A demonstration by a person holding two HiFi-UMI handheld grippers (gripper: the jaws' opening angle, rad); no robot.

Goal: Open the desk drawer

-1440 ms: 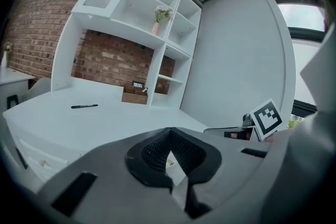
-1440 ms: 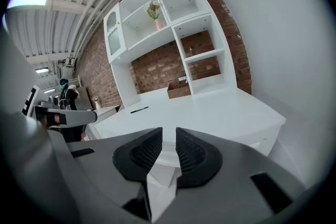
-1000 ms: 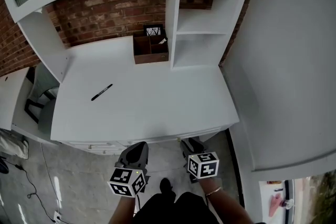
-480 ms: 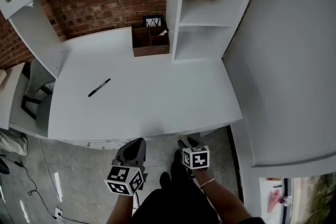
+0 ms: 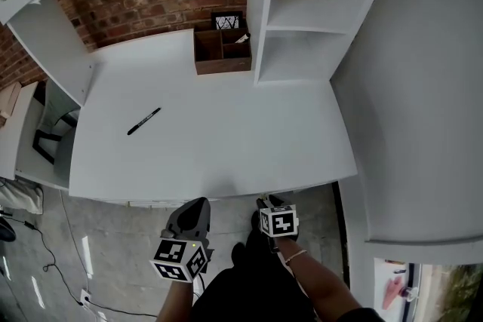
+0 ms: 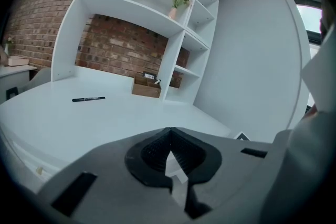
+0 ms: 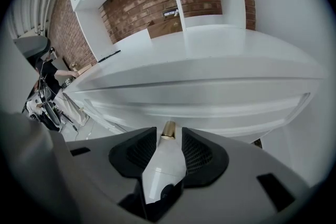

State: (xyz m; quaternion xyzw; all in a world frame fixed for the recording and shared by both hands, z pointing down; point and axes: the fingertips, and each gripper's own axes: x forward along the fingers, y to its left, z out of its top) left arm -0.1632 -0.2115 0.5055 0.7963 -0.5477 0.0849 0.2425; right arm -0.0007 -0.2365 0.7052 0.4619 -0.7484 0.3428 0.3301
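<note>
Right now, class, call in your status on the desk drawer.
Left gripper shut, empty. Right gripper open, jaws just closing in, brass knob between them. Drawer shut. Nothing blocking.

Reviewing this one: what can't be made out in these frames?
1. Drawer front: in the head view it is hidden under the desk top.
2. Whether the open right gripper touches the brass knob: in the right gripper view the depth is unclear.
3. Organizer contents: too small in every view.
</note>
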